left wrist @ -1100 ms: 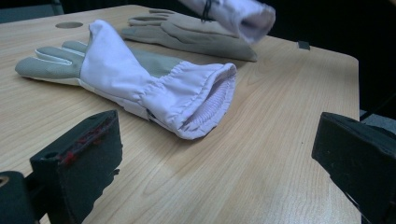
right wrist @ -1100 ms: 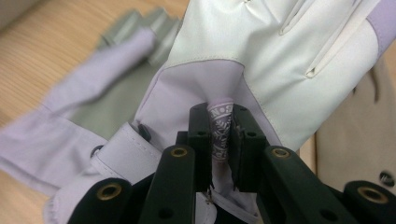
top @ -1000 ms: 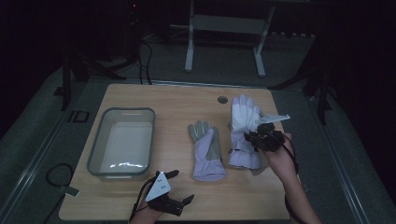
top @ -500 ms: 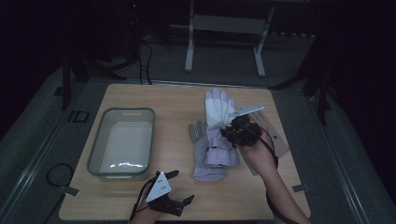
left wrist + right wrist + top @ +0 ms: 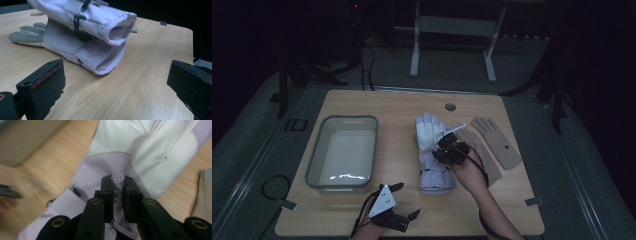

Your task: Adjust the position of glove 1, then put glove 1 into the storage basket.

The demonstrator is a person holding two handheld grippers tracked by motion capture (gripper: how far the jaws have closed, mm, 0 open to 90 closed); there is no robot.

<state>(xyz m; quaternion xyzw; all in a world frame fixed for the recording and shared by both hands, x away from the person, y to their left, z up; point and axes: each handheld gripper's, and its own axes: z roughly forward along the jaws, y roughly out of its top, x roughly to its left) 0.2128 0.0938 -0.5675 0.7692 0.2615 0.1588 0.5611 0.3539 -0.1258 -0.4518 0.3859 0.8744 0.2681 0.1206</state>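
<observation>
- The right tongs (image 5: 451, 149) are seen clamped on a pinched fold of the lavender-and-white glove (image 5: 432, 150); in the right gripper view the fold is pressed between the two black jaws (image 5: 117, 195).
- The held glove is seen at the middle of the desk (image 5: 402, 107) in the high view, its long axis running up and down the frame, fingers toward the top, cuff toward the bottom.
- In the left gripper view this glove (image 5: 100, 18) is seen lifted above a second glove (image 5: 82, 50) lying flat beneath it; whether the two touch cannot be told.
- The grey bin (image 5: 343, 152) lies to the left of the held glove, well apart, with bare wood between; a move that way is judged unobstructed.
- A tan glove (image 5: 498, 141) lies just right of the right hand, nearer the desk's right edge.
- The left tongs (image 5: 404, 200) rest at the bottom centre, jaws wide apart and holding nothing, nearer the bin than the right tongs are.
</observation>
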